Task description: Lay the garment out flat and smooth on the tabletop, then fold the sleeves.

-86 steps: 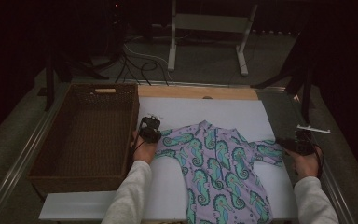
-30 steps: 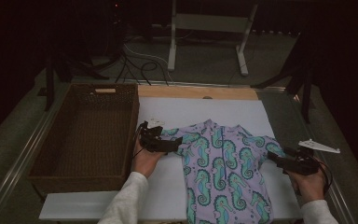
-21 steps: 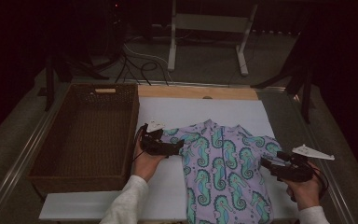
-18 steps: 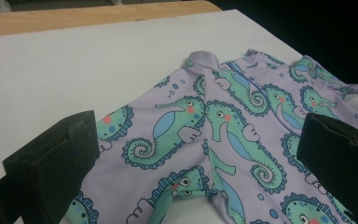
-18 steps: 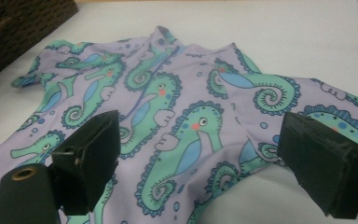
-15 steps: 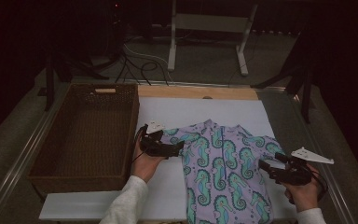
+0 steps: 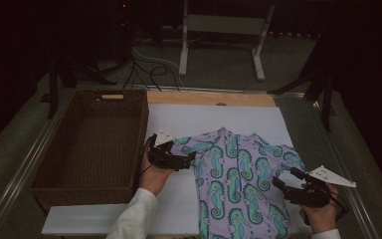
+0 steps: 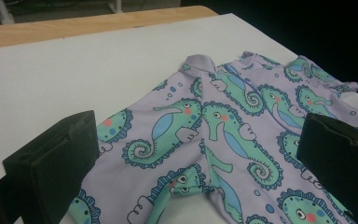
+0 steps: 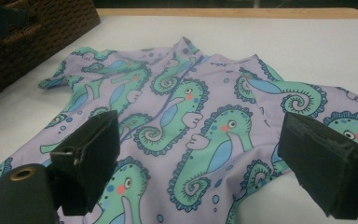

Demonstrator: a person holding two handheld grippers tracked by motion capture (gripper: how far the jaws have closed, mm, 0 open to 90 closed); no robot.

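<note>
Shirt (image 7: 238, 184) between both gaping claws

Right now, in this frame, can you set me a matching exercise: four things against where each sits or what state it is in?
Things:
1. lilac seahorse-print garment
2. dark woven wicker basket
3. left gripper
4. right gripper

Places or states:
A. open, at the garment's right sleeve side
B. spread flat on the white board
C. open, at the garment's left sleeve
D. standing left of the white board

Pairs: 1-B, 2-D, 3-C, 4-A
</note>
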